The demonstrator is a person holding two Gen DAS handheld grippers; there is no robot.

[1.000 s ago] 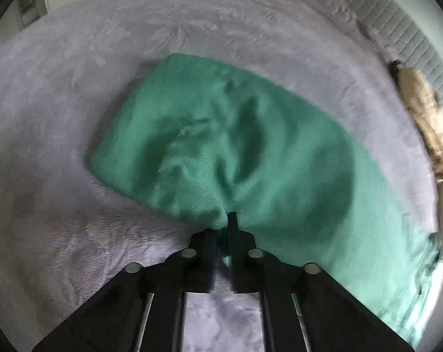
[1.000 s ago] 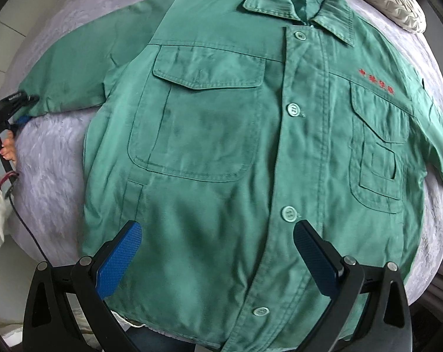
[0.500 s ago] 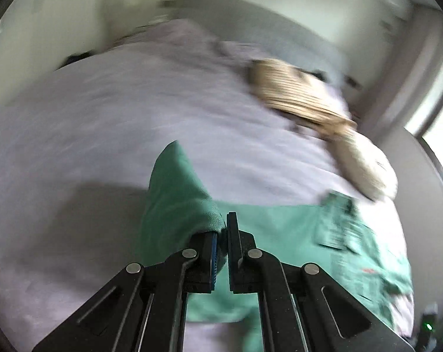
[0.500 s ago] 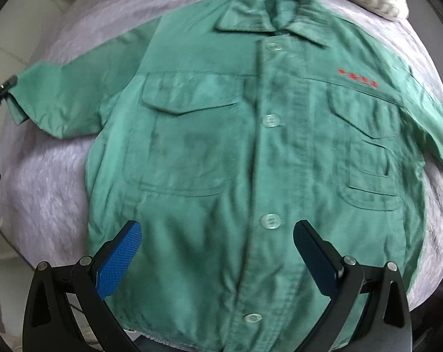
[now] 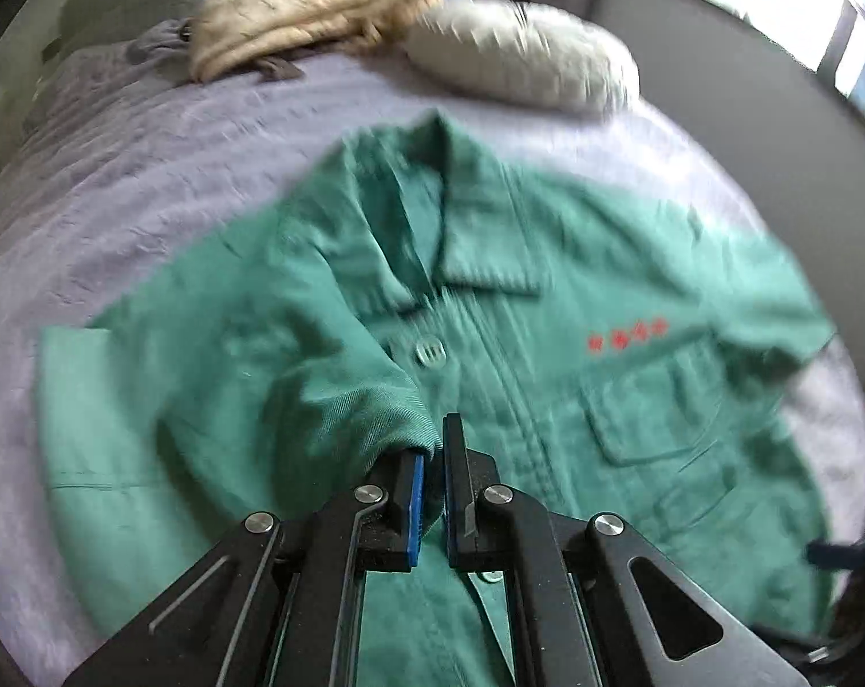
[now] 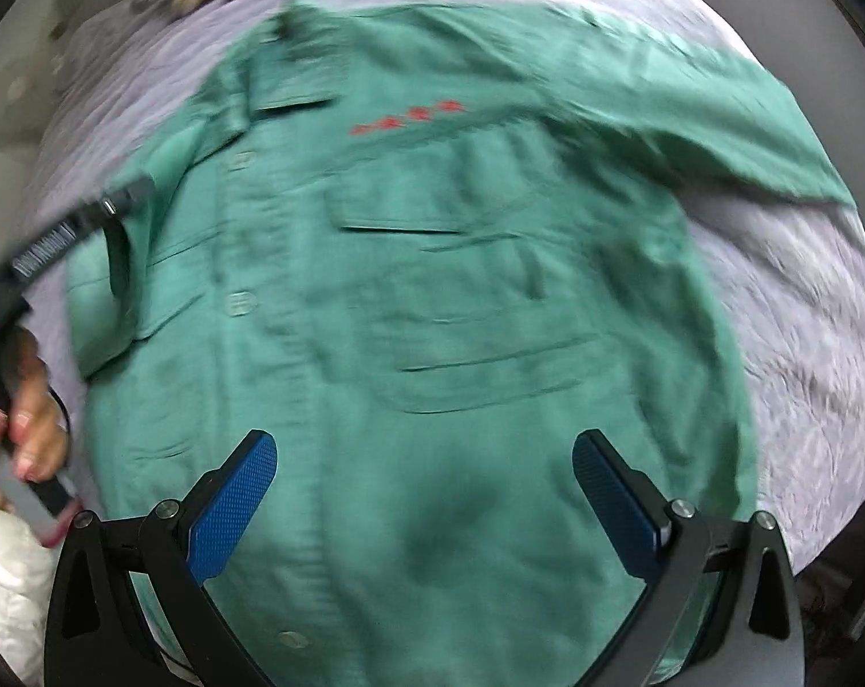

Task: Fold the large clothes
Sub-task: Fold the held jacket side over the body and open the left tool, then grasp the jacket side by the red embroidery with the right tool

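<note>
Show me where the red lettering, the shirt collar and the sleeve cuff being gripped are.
red lettering [image 5: 627,336], left wrist view, middle of the red characters above the chest pocket.
shirt collar [image 5: 478,240], left wrist view, flat collar flap.
sleeve cuff [image 5: 398,412], left wrist view, cuff hem just ahead of the fingers.

My left black two-finger gripper with blue pads [image 5: 438,458] has its jaws nearly together, pinching a fold of green twill cloth [image 5: 369,406] between them. In the right wrist view, that gripper reaches in from the left edge, my bare left hand [image 6: 28,429] wrapped around its handle. My right black two-finger gripper with blue textured pads [image 6: 423,492] is spread wide, gripping nothing.
</note>
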